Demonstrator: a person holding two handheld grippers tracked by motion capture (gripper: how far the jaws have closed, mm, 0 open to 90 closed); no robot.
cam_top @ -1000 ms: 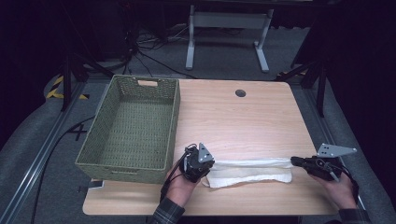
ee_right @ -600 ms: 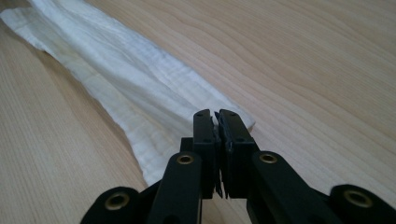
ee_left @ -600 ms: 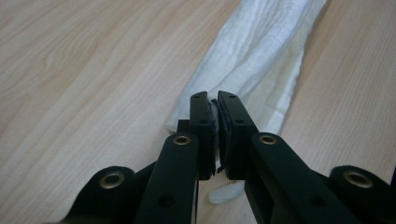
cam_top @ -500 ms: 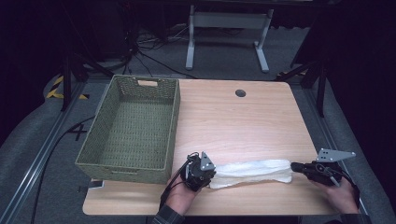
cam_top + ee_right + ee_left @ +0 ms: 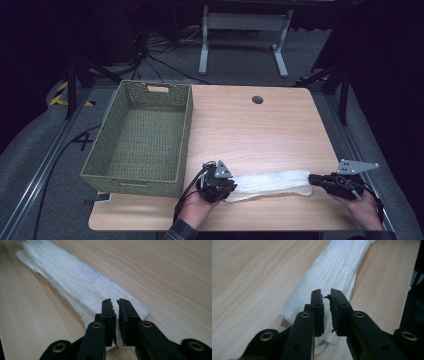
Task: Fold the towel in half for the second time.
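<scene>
Presently, a white cloth (image 5: 270,184) is seen stretched flat along the near edge of the table (image 5: 250,130). Its left end is clamped by the left tongs (image 5: 225,189), its right end by the right tongs (image 5: 312,179). A green basket (image 5: 107,165) is noted well apart.

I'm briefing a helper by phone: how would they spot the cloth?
Find the wooden table with a green basket on its left. Right of the basket, along the near edge, lies the cloth: a long white folded strip, the one soft thing there.
</scene>
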